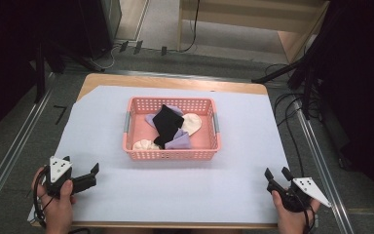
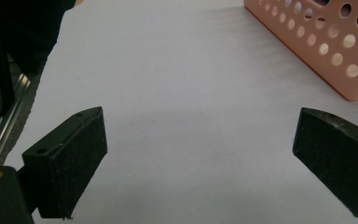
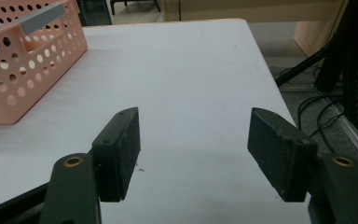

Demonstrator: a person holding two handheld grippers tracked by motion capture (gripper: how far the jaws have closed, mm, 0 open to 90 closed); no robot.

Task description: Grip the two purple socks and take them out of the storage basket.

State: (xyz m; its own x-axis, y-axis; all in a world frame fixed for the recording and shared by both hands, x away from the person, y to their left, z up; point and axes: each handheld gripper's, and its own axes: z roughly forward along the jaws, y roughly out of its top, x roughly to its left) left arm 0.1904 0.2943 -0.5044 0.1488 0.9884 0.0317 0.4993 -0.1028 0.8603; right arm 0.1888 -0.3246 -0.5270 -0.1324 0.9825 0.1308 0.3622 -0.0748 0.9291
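Pink perforated basket [image 1: 171, 150] at the middle of the white-covered tabletop [image 1: 243, 146], holding black sock [image 1: 165, 122], lavender socks [image 1: 179, 141] and cream socks [image 1: 192, 123]. Left gripper [image 1: 90, 171] near the front left corner, fingers [image 2: 70, 158] spread, empty. Right gripper [image 1: 276, 173] at front right, fingers [image 3: 119, 149] spread, empty.

From where I'm sitting the pink basket [image 1: 171, 155] looks like perforated plastic with a slight sheen, the socks [image 1: 168, 125] in it soft matt cloth, the white table cover [image 1: 185, 190] smooth matt paper-like sheet, and my gripper pads [image 3: 121, 151] dull black rubbery stuff.
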